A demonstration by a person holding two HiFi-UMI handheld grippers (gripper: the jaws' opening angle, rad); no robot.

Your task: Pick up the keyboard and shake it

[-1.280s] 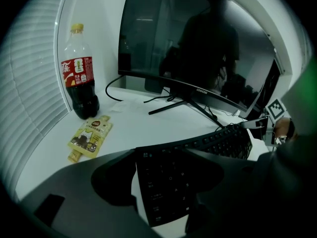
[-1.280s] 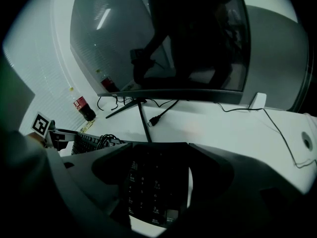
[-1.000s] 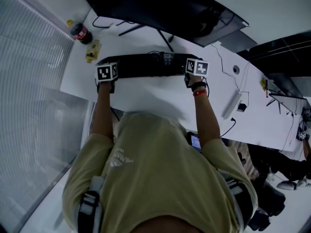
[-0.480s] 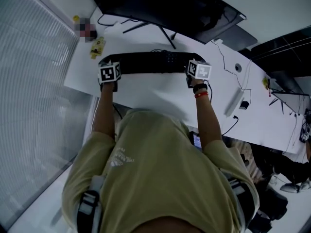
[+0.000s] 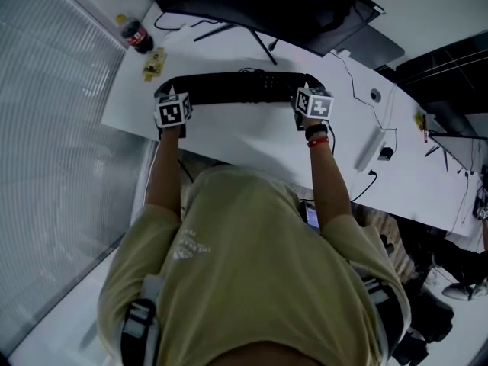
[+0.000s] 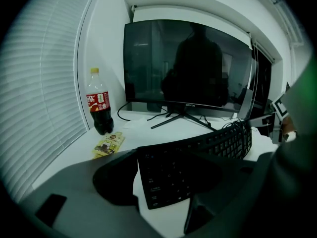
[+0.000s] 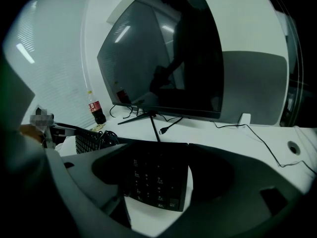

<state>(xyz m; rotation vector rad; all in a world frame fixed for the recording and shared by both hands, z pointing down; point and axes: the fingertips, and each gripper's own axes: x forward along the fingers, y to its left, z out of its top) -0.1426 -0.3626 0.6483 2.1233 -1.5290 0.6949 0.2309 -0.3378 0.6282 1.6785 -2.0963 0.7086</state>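
Note:
The black keyboard [image 5: 236, 88] hangs crosswise a little above the white desk [image 5: 252, 139], in front of the monitor. My left gripper [image 5: 169, 97] is shut on its left end; in the left gripper view the keys [image 6: 173, 172] lie between the dark pads [image 6: 116, 182]. My right gripper [image 5: 305, 91] is shut on the right end, and the number-pad end of the keyboard [image 7: 156, 180] fills the space between its jaws. Across the keyboard, the left gripper view catches the right gripper's marker cube [image 6: 280, 108].
A large dark monitor [image 5: 259, 6] on a thin-legged stand rises just behind the keyboard. A cola bottle [image 5: 136, 35] and a yellow packet [image 5: 154, 63] sit at the desk's far left. Cables and a white power strip [image 5: 368, 149] lie to the right. Window blinds [image 5: 53, 128] run along the left.
Both grippers have lifted the keyboard a little and carried it slightly away from the body. Both grips stayed the same.

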